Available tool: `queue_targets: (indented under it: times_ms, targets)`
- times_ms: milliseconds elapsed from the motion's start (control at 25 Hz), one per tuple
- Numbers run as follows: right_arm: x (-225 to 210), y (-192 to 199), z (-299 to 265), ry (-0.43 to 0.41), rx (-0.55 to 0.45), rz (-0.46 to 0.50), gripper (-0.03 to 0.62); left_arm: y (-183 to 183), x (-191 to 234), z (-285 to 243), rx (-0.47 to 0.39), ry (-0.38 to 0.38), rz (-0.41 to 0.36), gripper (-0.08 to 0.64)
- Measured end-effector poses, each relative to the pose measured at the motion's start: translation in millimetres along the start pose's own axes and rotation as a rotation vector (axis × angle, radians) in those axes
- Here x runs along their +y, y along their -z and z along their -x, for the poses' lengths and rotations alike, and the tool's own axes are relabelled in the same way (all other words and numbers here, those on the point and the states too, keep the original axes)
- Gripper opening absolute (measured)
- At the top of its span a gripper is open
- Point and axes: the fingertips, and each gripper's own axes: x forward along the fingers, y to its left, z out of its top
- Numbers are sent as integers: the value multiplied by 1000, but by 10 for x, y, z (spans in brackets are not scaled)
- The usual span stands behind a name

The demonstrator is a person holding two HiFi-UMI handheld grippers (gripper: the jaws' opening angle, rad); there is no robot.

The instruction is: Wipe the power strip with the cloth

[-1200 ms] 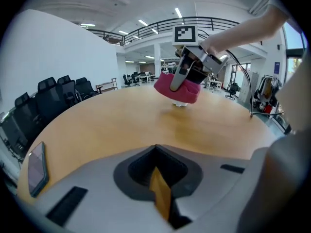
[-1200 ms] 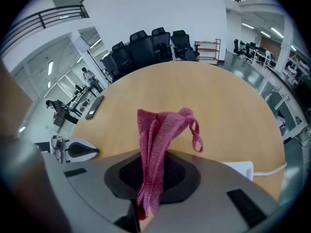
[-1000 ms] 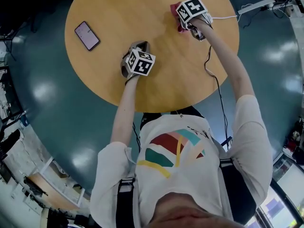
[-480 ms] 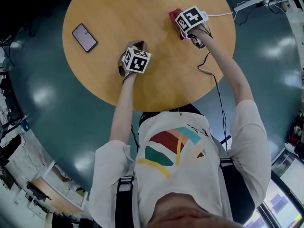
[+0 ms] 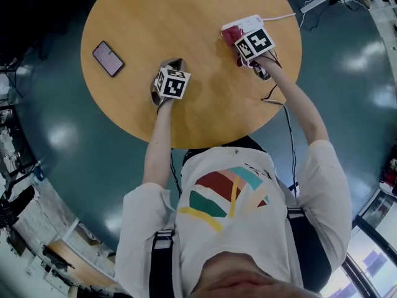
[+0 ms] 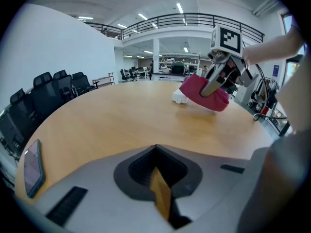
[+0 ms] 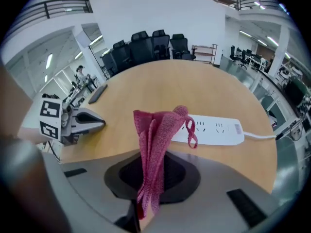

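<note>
**Wiping step, cloth at one end of the strip.** The round wooden bench (image 5: pixel 186 17) is carrying the white power strip (image 7: pixel 218 128). The strip is lying flat near the rim on the person's far right, with its cable (image 5: pixel 286 16) trailing off the edge.

The right claw (image 7: pixel 148 188) is clamping shut on the red cloth (image 7: pixel 158 135). The cloth's bunched free end is standing in front of the strip's cable-free end. Whether the fabric is pressing on the casing cannot be told.

The left claw (image 6: pixel 156 152) is idling well to the left of the strip, with its jaws fully together and holding nothing. A phone (image 5: pixel 107 58) is lying farther left again, well apart from the strip.

Judged stage: the cloth is probably being positioned at one end of a stroke.

- **Contact:** the right claw should be lowering until the loose folds are spreading flat over the socket face.
- **Stroke:** it should then be drawing along the strip's length toward the cable end, with light, even pressure.
- **Risk:** the strip looks light and unanchored, so it is likely to be sliding under a hard push. The left claw could be pinning the end away from the cloth.
</note>
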Motion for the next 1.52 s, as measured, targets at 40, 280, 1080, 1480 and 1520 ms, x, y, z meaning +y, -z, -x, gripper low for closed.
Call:
queue_targets:
  times_ms: [40, 280, 1080, 1480, 1520]
  targets:
    - [34, -50, 82, -14, -53, -21, 40, -49, 6, 51, -49, 4, 45, 40]
    - [349, -455, 922, -20, -572, -124, 40, -904, -157, 846, -489, -9, 240, 40]
    - [1461, 218, 1849, -24, -896, 57, 38, -1398, -972, 1758, -716, 11, 80, 40]
    - [1522, 275, 1898, -2, -891, 84, 38, -1464, -1040, 1849, -743, 25, 55, 40]
    - [1517, 279, 1892, 1, -886, 82, 40, -1468, -1039, 1861, -745, 26, 54, 40]
